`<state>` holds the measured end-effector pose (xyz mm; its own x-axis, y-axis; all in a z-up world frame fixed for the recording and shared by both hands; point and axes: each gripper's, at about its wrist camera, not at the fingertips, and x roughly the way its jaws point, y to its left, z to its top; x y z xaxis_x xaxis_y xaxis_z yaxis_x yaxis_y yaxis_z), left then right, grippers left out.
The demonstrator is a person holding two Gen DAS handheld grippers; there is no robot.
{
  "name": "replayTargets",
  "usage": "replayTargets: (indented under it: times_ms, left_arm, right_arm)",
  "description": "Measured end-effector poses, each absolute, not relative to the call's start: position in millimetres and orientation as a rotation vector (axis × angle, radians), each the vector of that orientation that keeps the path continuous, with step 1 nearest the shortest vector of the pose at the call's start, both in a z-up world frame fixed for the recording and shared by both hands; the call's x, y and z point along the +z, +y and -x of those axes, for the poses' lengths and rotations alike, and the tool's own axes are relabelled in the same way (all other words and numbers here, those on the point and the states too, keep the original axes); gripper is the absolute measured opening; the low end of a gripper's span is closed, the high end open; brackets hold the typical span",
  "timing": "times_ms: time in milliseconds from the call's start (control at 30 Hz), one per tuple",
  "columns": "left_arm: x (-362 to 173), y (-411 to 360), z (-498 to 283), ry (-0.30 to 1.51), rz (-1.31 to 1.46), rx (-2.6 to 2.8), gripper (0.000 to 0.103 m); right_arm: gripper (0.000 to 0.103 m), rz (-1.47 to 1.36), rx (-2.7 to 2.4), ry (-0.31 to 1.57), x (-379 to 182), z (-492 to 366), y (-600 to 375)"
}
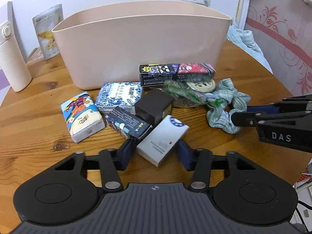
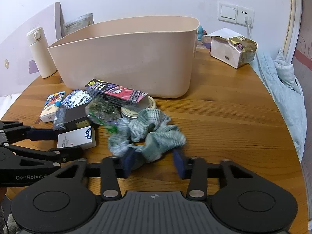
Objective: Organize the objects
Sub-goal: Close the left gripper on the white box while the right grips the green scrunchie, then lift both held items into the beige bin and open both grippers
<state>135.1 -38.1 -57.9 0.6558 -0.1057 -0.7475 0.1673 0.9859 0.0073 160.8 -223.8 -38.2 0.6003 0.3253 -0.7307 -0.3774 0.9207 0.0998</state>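
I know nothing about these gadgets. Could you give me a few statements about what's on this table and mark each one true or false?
1. The beige tub stands upright on the wooden table. True.
2. The left tool has its fingers on either side of a white box. True.
3. The right tool is at the cream flask. False: it is at the green checked scrunchie, and the flask stands far off by the wall.
4. The long cartoon-printed box lies inside the tub. False: it rests on the pile in front of the tub.
5. A plug sits in the wall socket. True.
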Motion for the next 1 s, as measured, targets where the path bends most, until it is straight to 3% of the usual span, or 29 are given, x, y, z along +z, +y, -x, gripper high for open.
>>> replayTargets:
  times_ms: [167,233,433,1000]
  left_arm:
    - [-58,-39,-133,0.839,-0.084,-0.169,0.043]
    - [-58,-39,-131,0.839,-0.086,-0.176,0.04]
    - [-57,-37,-126,0.845,-0.077,-0.211,0.035]
    - [-31,-27,-114,0.79,-0.066,-0.251,0.034]
  right_arm:
    - [0.017,0.076,0.407,0.832,-39,-159,-222]
    - [0.008,0.069,0.404,0.832,-38,-158,-222]
    - [0.004,0.045,0.391,0.823,-36,-152,-225]
    - [0.003,-0.009,0.369,0.761,-11,-137,-232]
